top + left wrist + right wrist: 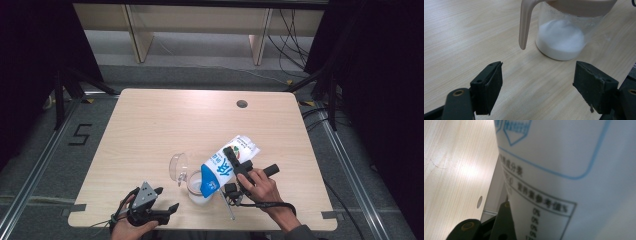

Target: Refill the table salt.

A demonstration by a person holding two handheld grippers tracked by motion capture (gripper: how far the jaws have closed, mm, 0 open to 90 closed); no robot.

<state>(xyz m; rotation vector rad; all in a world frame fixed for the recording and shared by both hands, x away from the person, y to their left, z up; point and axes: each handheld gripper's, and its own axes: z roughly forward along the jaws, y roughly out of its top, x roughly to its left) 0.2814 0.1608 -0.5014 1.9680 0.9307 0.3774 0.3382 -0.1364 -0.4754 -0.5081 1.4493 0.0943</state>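
Observation:
A white and blue bag (227, 162) is tilted with its blue end down over a clear jar (196, 190) near the table's front edge. My right gripper (231, 160) is shut on the middle of the bag. In the right gripper view the bag's printed side (574, 170) is very close, and one black jaw presses on it at the lower left. The jar (560, 42) holds white powder and has a beige rim and a hanging beige handle (523, 27). My left gripper (167, 198) (537, 85) rests open on the table, a little short of the jar, with nothing between its fingers.
A clear round lid (178, 167) stands tipped up at the jar's left. A dark round hole (242, 104) sits in the wooden table (150, 125) near its far edge. A thin rod (228, 206) lies by the right hand. Dark floor and cables surround the table.

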